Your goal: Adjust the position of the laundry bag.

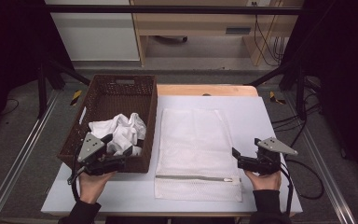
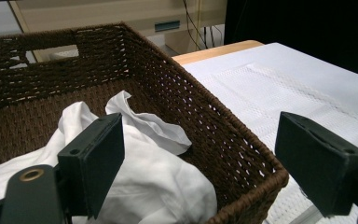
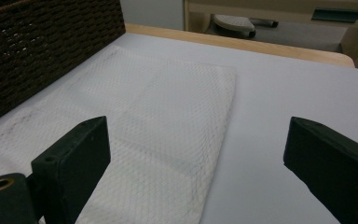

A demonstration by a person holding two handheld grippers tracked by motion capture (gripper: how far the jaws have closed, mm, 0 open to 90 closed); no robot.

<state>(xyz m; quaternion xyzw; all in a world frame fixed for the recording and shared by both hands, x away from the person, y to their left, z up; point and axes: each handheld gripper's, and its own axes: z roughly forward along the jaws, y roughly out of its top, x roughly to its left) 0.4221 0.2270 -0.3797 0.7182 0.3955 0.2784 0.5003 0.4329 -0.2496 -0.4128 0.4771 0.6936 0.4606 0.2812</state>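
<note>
Left gripper [image 1: 113,150] hovers at the near end of the brown wicker basket [image 1: 121,83], jaws wide, nothing between them. Crumpled white cloth [image 1: 120,130] lies in the basket's near half, just beyond the left jaws; in the left gripper view the cloth [image 2: 135,186] bunches under and past them, against the near right corner of the basket [image 2: 242,135]. Right gripper [image 1: 240,157] sits at the near right of the table [image 1: 270,121], jaws wide and empty, just right of the flat white mesh laundry bag [image 1: 193,140], whose zipper [image 1: 196,178] runs along the near edge and looks closed. In the right gripper view the bag [image 3: 168,121] lies flat ahead and to the left.

Likely work: cloth goes from basket into bag.

Risks, judged:
- Left jaws straddle the basket corner; closing here may pinch wicker rim with cloth, or drag the basket into the bag.
- Cloth is loosely bunched; a shallow pinch may take one fold, and the rest trails or snags on the rim.
- Zipper pull is small and flat; right jaws may slip off it or grab mesh instead.
- Bag is unanchored, so pulling the zipper may slide or bunch it.
</note>
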